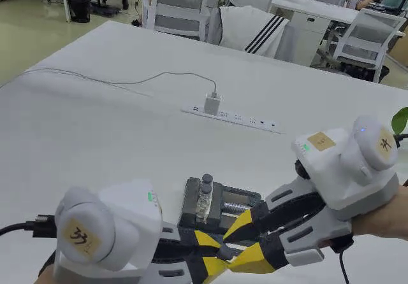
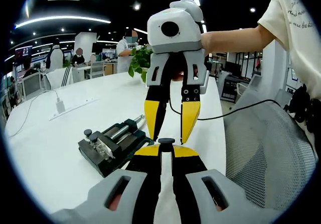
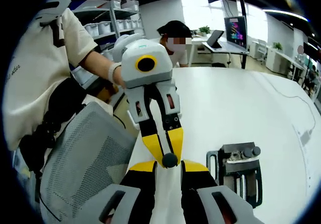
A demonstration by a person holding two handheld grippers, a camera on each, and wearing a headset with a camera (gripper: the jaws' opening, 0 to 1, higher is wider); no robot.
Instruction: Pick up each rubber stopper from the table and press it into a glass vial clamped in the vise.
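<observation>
Pinching a dark rubber stopper (image 3: pixel 169 159) between their yellow tips, the left tongs (image 2: pixel 166 147) are closed on it above the white table (image 1: pixel 127 125). The right tongs (image 3: pixel 169 169) meet them head-on and stand open, one yellow tip on either side of the stopper. Just beyond, the black vise (image 1: pixel 220 207) sits on the table with glass vials (image 1: pixel 204 198) clamped upright, each topped by a dark cap. Farther back lies a white power strip (image 1: pixel 242 118) with a charger (image 1: pixel 212 103) plugged in.
</observation>
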